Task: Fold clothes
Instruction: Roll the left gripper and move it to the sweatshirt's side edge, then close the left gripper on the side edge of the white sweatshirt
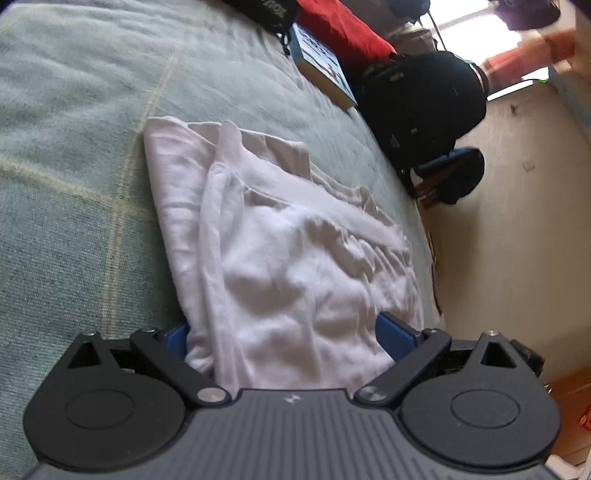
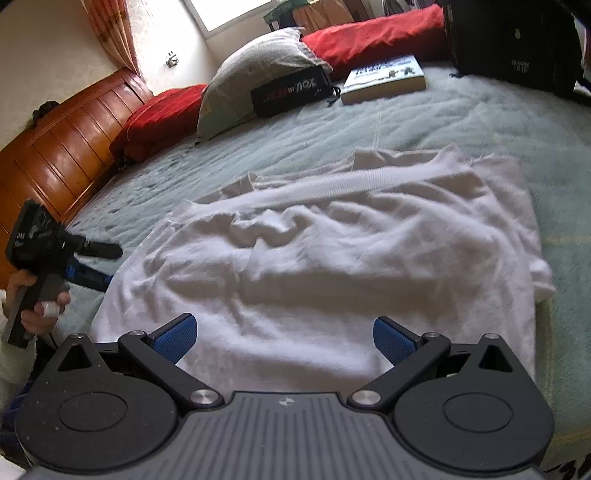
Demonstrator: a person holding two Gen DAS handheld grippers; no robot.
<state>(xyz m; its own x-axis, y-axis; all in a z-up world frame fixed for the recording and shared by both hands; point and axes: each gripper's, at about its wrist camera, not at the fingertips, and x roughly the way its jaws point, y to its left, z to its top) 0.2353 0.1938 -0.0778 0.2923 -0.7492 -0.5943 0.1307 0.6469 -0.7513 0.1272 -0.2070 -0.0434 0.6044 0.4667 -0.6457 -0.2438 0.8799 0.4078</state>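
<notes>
Your right gripper (image 2: 284, 338) spread wide, empty, over near edge of shirt (image 2: 332, 258). Your left gripper (image 1: 284, 332) also spread, shirt hem bunched between its pads, unclamped. Shirt lies crumpled mid-bed (image 2: 406, 122); book (image 2: 384, 79), pillows beyond shirt.

- Home bedroom, lived-in; seen from both wrist views
- Wide bed under a pale green blanket (image 2: 424, 122) with faint check lines; wooden headboard (image 2: 62, 144) of glossy reddish planks at one end
- Red pillows (image 2: 162, 114) and a grey pillow (image 2: 258, 74) against the headboard side; black pouch (image 2: 291, 94) and a paperback book (image 2: 384, 79) lying on the blanket
- Black backpack (image 1: 424, 107) at the bed edge
- Bright window (image 2: 229, 13) with an orange patterned curtain (image 2: 110, 33); cream walls, small socket (image 2: 171, 59) near the curtain
- White garment (image 2: 332, 266) spread on the bed
</notes>
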